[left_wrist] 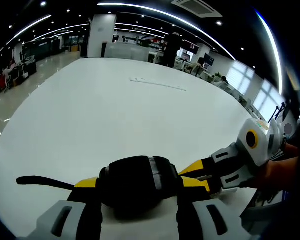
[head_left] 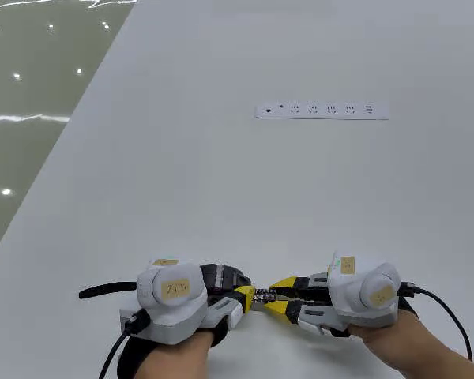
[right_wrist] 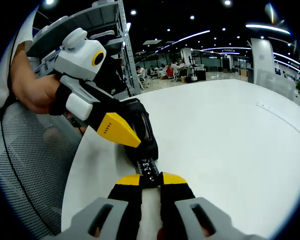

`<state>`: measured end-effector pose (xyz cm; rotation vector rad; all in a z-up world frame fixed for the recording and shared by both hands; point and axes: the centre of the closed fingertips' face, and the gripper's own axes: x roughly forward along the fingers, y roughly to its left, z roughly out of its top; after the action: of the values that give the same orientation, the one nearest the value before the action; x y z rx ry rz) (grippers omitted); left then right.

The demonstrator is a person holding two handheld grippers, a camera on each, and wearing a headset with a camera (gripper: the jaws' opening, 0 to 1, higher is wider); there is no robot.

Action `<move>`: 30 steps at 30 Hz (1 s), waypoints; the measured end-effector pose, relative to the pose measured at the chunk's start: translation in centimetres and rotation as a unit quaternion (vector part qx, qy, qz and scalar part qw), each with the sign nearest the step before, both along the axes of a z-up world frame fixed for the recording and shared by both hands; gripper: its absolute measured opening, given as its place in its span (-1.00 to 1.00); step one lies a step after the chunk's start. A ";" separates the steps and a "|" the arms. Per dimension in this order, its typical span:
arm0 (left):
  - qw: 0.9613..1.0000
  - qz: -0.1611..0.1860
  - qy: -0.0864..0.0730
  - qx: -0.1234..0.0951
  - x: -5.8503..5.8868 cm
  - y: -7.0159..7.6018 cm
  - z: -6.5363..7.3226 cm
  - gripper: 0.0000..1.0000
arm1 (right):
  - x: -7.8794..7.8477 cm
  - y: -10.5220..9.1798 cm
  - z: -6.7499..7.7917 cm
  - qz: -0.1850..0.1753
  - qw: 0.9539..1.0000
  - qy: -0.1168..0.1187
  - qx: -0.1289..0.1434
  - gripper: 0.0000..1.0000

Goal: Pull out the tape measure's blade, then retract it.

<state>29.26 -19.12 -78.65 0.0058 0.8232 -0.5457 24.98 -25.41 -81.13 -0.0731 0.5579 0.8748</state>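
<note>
Head view: at 6 o'clock on the big white table (head_left: 221, 174), our left gripper (head_left: 238, 298) squeezes the black plastic tape measure (head_left: 223, 278). At its 3 o'clock side, our right gripper (head_left: 282, 297) pinches the short metal blade with numbers (head_left: 263, 298). A long white power strip (head_left: 322, 110) lies far off at 1 o'clock.

Left gripper view: our jaws hug the tape measure (left_wrist: 135, 182) at 6 o'clock.

Right gripper view: our jaws pinch the blade (right_wrist: 149, 169) at 6 o'clock, and the tape measure (right_wrist: 142, 125) sits just past it at 12 o'clock.
</note>
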 end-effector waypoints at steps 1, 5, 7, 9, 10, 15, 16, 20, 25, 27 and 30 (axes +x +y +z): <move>1.000 -0.001 0.001 0.000 0.0 0.0 0.0 0.14 | 0.0 0.0 -0.1 -0.001 1.000 0.001 0.000 -0.78; 1.000 -0.004 -0.002 0.003 -0.1 -0.1 0.0 0.14 | 0.0 0.2 -0.1 0.000 1.000 0.001 -0.003 -0.78; 1.000 -0.003 -0.002 0.003 -0.1 0.0 0.0 0.14 | 0.1 0.2 -0.2 0.000 1.000 0.000 -0.003 -0.78; 1.000 -0.002 -0.002 0.002 -0.1 0.0 0.0 0.14 | 0.1 0.3 -0.2 -0.003 1.000 0.002 0.000 -0.78; 1.000 -0.002 -0.002 0.002 -0.1 0.0 0.0 0.14 | 0.2 0.4 -0.2 -0.003 1.000 0.001 0.000 -0.78; 1.000 0.000 -0.002 0.001 -0.1 0.0 -0.1 0.14 | 0.3 0.7 -0.2 0.000 1.000 0.001 -0.001 -0.78; 1.000 0.000 -0.001 0.001 0.0 0.0 -0.1 0.14 | 0.4 0.8 -0.2 0.001 1.000 0.000 -0.002 -0.78; 1.000 0.000 0.000 0.000 0.0 0.0 -0.1 0.14 | 0.5 1.1 -0.2 0.004 1.000 0.000 -0.003 -0.78; 1.000 -0.002 0.000 0.000 -0.1 0.0 -0.1 0.14 | 0.8 1.7 -0.4 0.007 1.000 0.001 -0.002 -0.78; 1.000 -0.003 0.000 0.000 -0.1 0.0 -0.1 0.14 | 0.8 2.0 -0.4 0.013 1.000 0.002 -0.005 -0.78; 1.000 -0.004 -0.002 0.000 0.0 0.0 0.0 0.14 | 0.7 1.9 -0.4 0.016 1.000 0.001 -0.007 -0.78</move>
<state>29.23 -19.09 -78.70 0.0106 0.8196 -0.5528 25.72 -23.52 -81.50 -0.0942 0.5663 0.9012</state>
